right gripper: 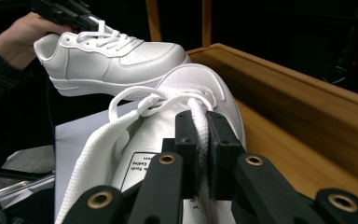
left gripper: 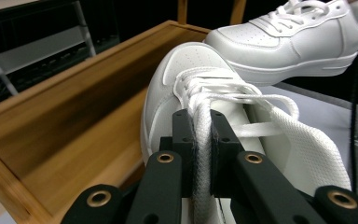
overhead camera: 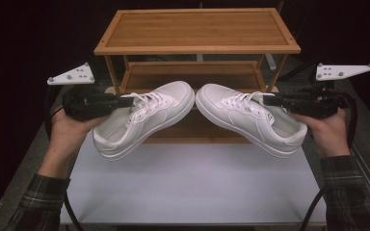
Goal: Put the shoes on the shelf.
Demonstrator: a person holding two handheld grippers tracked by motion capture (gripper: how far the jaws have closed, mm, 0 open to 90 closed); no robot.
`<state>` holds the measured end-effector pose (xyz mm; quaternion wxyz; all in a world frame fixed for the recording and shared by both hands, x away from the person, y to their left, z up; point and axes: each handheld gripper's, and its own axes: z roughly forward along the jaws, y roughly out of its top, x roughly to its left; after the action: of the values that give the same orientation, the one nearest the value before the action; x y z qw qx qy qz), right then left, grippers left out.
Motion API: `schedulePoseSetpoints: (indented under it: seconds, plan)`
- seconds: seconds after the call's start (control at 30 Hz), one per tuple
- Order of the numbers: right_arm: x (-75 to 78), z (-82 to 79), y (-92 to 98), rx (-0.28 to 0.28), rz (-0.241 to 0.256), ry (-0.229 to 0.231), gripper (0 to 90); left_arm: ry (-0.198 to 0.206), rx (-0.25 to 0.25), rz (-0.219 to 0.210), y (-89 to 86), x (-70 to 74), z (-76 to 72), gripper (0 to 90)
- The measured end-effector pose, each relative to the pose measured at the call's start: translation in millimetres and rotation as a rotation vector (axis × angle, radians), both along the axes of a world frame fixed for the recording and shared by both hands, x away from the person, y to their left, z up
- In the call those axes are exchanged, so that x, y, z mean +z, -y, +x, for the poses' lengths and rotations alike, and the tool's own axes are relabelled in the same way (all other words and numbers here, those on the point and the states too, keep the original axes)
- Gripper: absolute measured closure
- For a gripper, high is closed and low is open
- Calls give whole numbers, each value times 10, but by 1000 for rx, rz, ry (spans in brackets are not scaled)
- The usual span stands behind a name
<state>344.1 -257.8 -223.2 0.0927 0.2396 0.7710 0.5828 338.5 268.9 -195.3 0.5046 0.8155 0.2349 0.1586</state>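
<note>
Left gripper: its black fingers pinch the tongue and laces of the left white sneaker, held by a person's hand at the left of the high view.
Left white sneaker: lifted off the table, toe pointing inward and toward the shoe rack, heel hanging lower on the person's side.
Right gripper: its fingers are pressed onto the tongue of the right white sneaker, with the lace loops lying just ahead of them.
Right white sneaker: also held in the air, mirroring the other, toe inward; a printed label shows inside it in the right gripper view.
Between the two: the toes come close together in front of the rack's lower shelf, with a narrow gap between them.
Bamboo shoe rack: stands at the far side of the table, two tiers, directly behind both sneakers.
Table: a pale mat covers it beneath the raised pair.
</note>
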Motion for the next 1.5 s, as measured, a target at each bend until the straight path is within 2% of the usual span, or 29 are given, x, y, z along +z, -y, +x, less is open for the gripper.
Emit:
schedulePoseSetpoints:
  seconds: [0.23,0.27,0.37,0.47,0.5,0.53,0.57,0.63,0.73,0.8,1.0,1.1,1.2,1.23,1.27,1.33,1.37,1.4,1.43,1.5]
  plan:
    - [54,236,-16,-55,-14,-7,843,2,47,-8,132,-23,300,842]
    - [54,236,-16,-55,-14,-7,843,2,47,-8,132,-23,300,842]
    - [48,371,-66,-92,-18,-12,843,-4,94,-23,190,-97,472,842]
    - [8,476,-104,-126,-16,-18,842,-11,114,-36,214,-131,533,842]
    - [-7,505,-118,-144,-14,-23,843,-12,142,-44,238,-162,587,842]
    - [-19,531,-134,-157,-13,-25,842,-12,142,-44,238,-162,587,841]
    - [-22,555,-146,-174,-6,-25,843,-11,172,-59,254,-183,622,841]
    - [-15,593,-170,-182,-5,-28,842,-15,201,-78,262,-189,662,841]
    - [7,635,-219,-193,-9,-27,841,-16,215,-83,271,-186,692,840]
    - [40,678,-289,-224,-32,-17,841,-19,224,-87,287,-191,714,839]
    - [80,684,-358,-232,-39,6,833,-24,236,-88,312,-211,750,830]
    - [63,680,-412,-244,-95,23,807,-5,241,-70,326,-217,744,803]
    - [69,679,-407,-237,-70,21,770,-3,246,-88,318,-222,746,739]
    - [104,664,-359,-242,-17,26,764,3,245,-119,301,-217,748,721]
    - [116,662,-346,-247,-13,24,742,7,255,-136,278,-198,747,684]
    - [127,662,-330,-249,-11,25,714,8,254,-139,268,-187,743,644]
    - [147,645,-313,-250,-9,21,644,11,250,-145,249,-172,731,618]
    - [147,645,-313,-250,-9,21,644,11,250,-145,249,-172,731,592]
    - [163,622,-299,-262,-10,24,581,11,244,-158,212,-151,713,569]
    - [189,591,-261,-269,19,17,495,18,240,-175,169,-113,674,511]
